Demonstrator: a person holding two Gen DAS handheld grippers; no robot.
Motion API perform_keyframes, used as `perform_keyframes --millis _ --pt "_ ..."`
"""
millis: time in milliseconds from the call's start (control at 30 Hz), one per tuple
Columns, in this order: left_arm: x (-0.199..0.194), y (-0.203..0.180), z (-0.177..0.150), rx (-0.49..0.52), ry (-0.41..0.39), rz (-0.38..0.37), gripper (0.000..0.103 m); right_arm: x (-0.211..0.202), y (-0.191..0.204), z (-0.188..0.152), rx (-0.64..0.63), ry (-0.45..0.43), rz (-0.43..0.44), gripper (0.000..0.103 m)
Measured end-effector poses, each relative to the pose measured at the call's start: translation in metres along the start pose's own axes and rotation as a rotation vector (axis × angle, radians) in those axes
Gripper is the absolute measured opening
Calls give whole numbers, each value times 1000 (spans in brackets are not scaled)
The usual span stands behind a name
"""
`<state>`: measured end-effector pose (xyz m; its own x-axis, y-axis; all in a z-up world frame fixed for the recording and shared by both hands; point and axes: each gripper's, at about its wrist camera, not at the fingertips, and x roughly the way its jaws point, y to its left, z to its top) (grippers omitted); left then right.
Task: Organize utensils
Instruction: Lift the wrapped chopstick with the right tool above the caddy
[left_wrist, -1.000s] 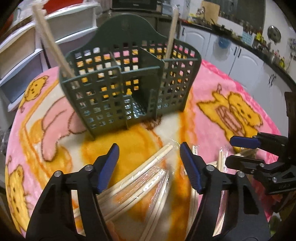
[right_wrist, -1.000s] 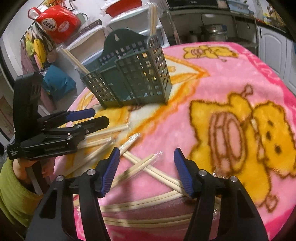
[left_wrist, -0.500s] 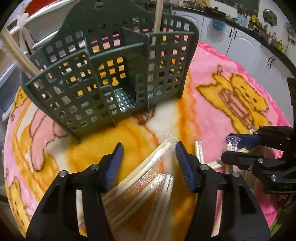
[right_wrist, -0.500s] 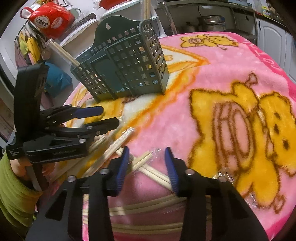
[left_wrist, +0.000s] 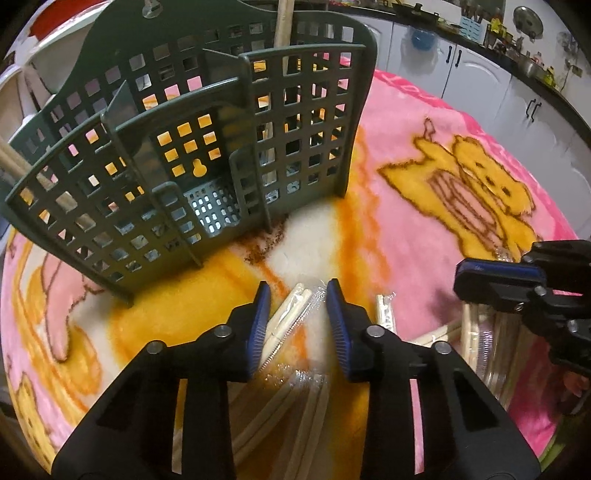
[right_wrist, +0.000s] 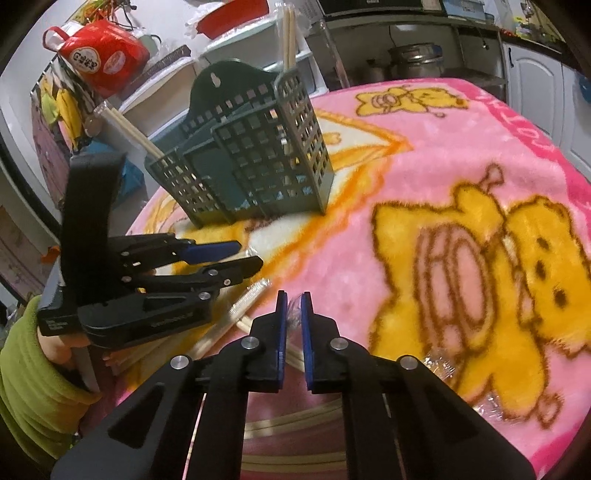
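A dark green slotted utensil caddy stands upright on the pink blanket, with wrapped chopsticks sticking out of its compartments. Several plastic-wrapped chopstick pairs lie on the blanket in front of it. My left gripper is partly open, its fingers on either side of one wrapped pair. It also shows in the right wrist view. My right gripper has closed on the clear wrapper end of a wrapped pair, low over the blanket. It shows at the right of the left wrist view.
A pink cartoon-bear blanket covers the round table. White drawer shelves and a red bag stand behind the caddy. Kitchen cabinets run along the far wall. More wrapped chopsticks lie near the front edge.
Both grippers lowered toward the chopsticks and narrowed. The right one went from wide open to closed on a wrapper end. The left one moved closer to the caddy, around a wrapped pair.
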<state>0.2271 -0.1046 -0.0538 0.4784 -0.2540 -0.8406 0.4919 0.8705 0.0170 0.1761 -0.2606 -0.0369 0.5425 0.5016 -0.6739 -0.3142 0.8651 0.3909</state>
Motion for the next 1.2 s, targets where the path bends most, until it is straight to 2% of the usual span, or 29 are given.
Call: perform_keyframes --millis 267,500,900,1200 --pt "-3 3 2 -13 -16 -15 7 -14 9 9 -21 -49 2 6" --pt "-25 11 2 -34 -63 -19 5 -24 22 17 -51 -83 8 6" --pt "-103 38 10 -121 -248 -19 5 -48 47 40 -116 -159 32 5" --pt "-146 49 17 -186 -368 -20 4 -69 72 59 -195 -223 53 5"
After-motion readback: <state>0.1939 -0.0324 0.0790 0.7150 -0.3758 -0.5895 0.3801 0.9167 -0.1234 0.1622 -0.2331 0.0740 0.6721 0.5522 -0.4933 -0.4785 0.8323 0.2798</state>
